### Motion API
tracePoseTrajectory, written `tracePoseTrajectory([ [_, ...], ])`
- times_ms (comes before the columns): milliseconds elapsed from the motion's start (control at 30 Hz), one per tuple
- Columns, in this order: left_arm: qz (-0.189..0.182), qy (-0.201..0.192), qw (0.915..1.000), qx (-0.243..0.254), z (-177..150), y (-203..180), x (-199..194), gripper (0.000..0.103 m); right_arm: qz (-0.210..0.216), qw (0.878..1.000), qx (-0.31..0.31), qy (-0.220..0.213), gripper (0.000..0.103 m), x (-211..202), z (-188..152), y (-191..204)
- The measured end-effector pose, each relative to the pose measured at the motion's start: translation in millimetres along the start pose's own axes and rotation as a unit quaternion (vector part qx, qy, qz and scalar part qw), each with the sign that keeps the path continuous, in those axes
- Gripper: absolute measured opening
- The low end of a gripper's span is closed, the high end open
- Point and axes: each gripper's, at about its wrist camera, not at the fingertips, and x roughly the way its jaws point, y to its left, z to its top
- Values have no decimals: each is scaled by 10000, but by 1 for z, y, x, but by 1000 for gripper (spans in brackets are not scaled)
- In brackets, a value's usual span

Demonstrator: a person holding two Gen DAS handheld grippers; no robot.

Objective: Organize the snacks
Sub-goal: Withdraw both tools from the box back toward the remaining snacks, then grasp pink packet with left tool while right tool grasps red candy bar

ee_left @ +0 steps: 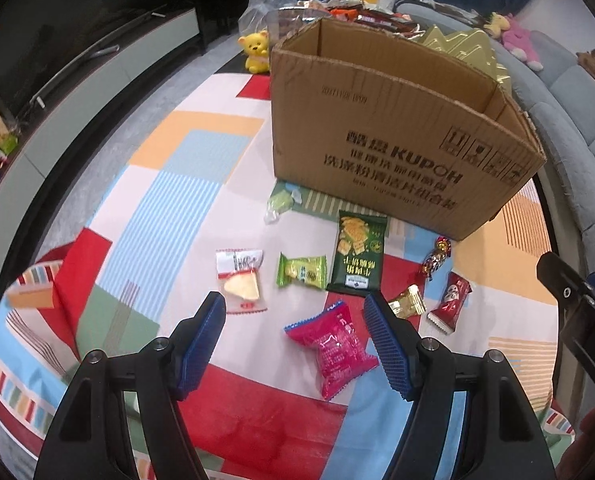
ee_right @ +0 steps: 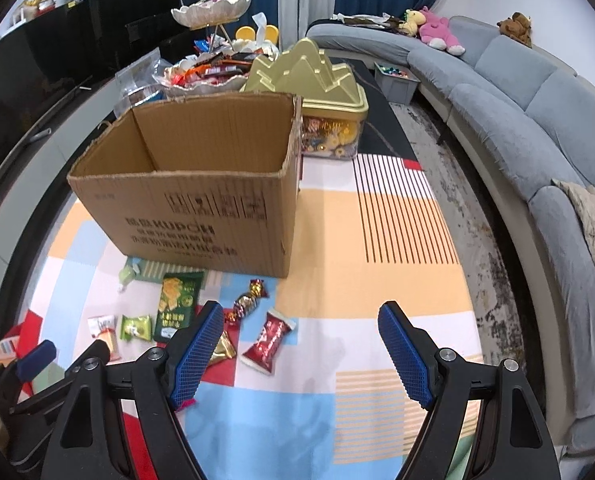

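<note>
An open cardboard box (ee_left: 393, 128) stands upright on a patchwork cloth (ee_left: 169, 184), its top flaps gone and its mouth free, which suits it as the place where the loose snacks are meant to go; nothing can be seen inside it from either view. The snacks lie spread flat in front of its near wall, apart from one another, so each can likely be taken singly. The left gripper (ee_left: 293, 322) hangs over them with its blue pads spread wide and nothing between them pressed. The pink packet (ee_left: 333, 346) lies just under and between its fingers, nearest the right-hand finger, and looks like the likely first pick. Ahead of the fingers lie the light green packet (ee_left: 301, 272) and the dark green cracker bag (ee_left: 359, 254); off the left finger's tip is the white-wrapped wedge snack (ee_left: 241, 280); beyond the right finger are the gold sachet (ee_left: 407, 302), the red bar (ee_left: 451, 298) and the foil-twisted candy (ee_left: 437, 258). A pale green wrapped sweet (ee_left: 279, 202) sits by the box's foot. The right gripper (ee_right: 301, 322) is likewise wide open and empty, poised above bare cloth; the red bar (ee_right: 269, 340) lies between its fingers but toward the left one, with the gold sachet (ee_right: 221, 350) beside that pad, and the box well ahead.
</note>
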Motion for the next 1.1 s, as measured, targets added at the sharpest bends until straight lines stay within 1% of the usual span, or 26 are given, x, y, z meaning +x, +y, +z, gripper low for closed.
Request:
tracePoseTrajectory([
  [133, -32, 48, 9998, -193, -8, 1, 8, 71, 17, 9999, 2, 104, 80, 10, -7, -1],
  [400, 4, 231, 9992, -333, -17, -7, 27, 71, 35, 9995, -33, 309, 80, 32, -15, 0],
  [767, -176, 509, 9971, -537, -24, -15, 55, 71, 118, 9979, -117, 620, 80, 65, -21, 5],
  [967, -148, 713, 9956, -594, -29, -18, 70, 71, 153, 9967, -166, 783, 80, 80, -22, 10],
  [1100, -71, 764, 9952, -612, -30, -18, 78, 70, 148, 9960, -195, 865, 80, 90, -24, 13],
])
